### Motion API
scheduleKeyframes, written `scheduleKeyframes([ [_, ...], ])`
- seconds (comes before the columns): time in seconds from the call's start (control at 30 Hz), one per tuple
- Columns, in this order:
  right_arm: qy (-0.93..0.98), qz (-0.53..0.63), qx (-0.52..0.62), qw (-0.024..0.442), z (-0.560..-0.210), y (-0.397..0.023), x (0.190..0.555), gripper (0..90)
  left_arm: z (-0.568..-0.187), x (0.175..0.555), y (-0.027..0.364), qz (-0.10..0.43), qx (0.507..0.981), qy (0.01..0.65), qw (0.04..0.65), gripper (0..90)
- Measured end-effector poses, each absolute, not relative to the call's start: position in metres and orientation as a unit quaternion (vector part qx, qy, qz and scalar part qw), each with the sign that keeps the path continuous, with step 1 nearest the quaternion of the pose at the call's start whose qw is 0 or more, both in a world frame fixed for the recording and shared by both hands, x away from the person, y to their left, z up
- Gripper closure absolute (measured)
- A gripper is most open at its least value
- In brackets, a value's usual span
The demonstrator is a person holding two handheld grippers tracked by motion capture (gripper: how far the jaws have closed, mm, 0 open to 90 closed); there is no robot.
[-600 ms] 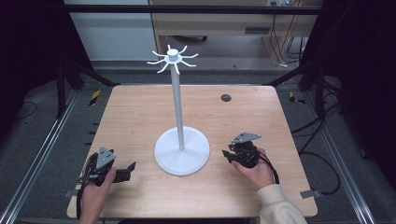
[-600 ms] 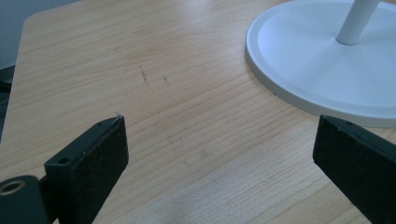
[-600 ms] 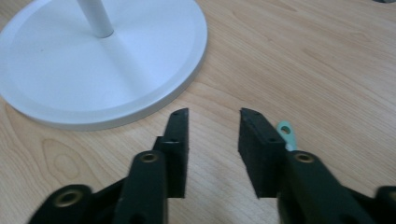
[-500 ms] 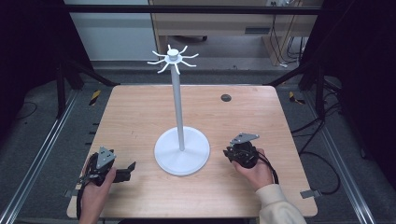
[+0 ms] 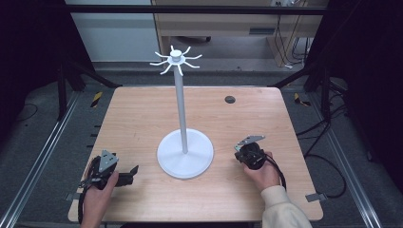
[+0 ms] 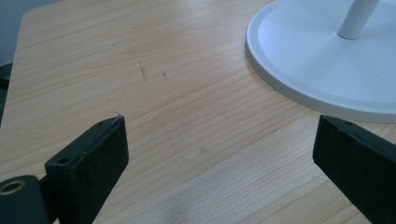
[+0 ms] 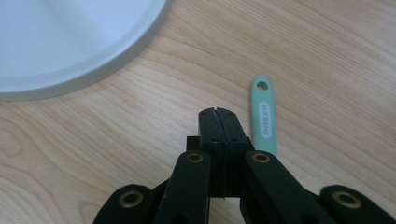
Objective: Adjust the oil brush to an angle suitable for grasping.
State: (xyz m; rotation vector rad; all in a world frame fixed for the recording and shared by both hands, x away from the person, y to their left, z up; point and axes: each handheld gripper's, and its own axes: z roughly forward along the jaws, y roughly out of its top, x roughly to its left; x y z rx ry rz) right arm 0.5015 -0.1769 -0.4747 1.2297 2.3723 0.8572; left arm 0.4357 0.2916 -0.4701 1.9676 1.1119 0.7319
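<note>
Nothing had clearly moved since the earlier frame. Right gripper (image 7: 218, 111) rested low over the table (image 5: 142, 118), its jaws pressed fully together and holding nothing; a green handle (image 7: 264, 114) lay just beside them, apart. Left gripper (image 6: 219, 154) stood wide open and empty. Between both grippers stood the white stand (image 5: 185, 154).

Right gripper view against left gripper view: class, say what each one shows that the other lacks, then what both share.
The right gripper view alone shows a mint-green handle lying flat on the table, just beside the right claw, whose jaws are shut on nothing. The left gripper view alone shows the stand's white pole and the left claw with jaws wide apart. Both show the wooden table and the stand's round white base.
</note>
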Motion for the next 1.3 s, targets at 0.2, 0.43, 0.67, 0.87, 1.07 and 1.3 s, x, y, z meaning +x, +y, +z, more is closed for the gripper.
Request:
scheduleKeyframes([
  [0.2,0.828,0.282,0.453,0.174,-0.479,-0.184,0.505,90.0,-0.47,0.435,0.292,0.285,0.769,0.434,0.372,3.1],
  [0.43,0.831,0.266,0.457,0.175,-0.485,-0.185,0.509,90.0,-0.47,0.435,0.291,0.286,0.768,0.433,0.375,3.1],
  [0.67,0.827,0.259,0.465,0.18,-0.484,-0.187,0.51,90.0,-0.47,0.435,0.29,0.288,0.77,0.43,0.374,3.2],
  [0.87,0.813,0.262,0.485,0.187,-0.484,-0.196,0.514,90.0,-0.47,0.436,0.289,0.289,0.772,0.428,0.371,3.1],
  [1.07,0.805,0.254,0.499,0.196,-0.483,-0.2,0.516,90.0,-0.47,0.436,0.288,0.289,0.774,0.425,0.369,3.1],
  [1.3,0.791,0.25,0.517,0.212,-0.481,-0.207,0.518,90.0,-0.47,0.436,0.288,0.289,0.774,0.427,0.368,3.1],
])
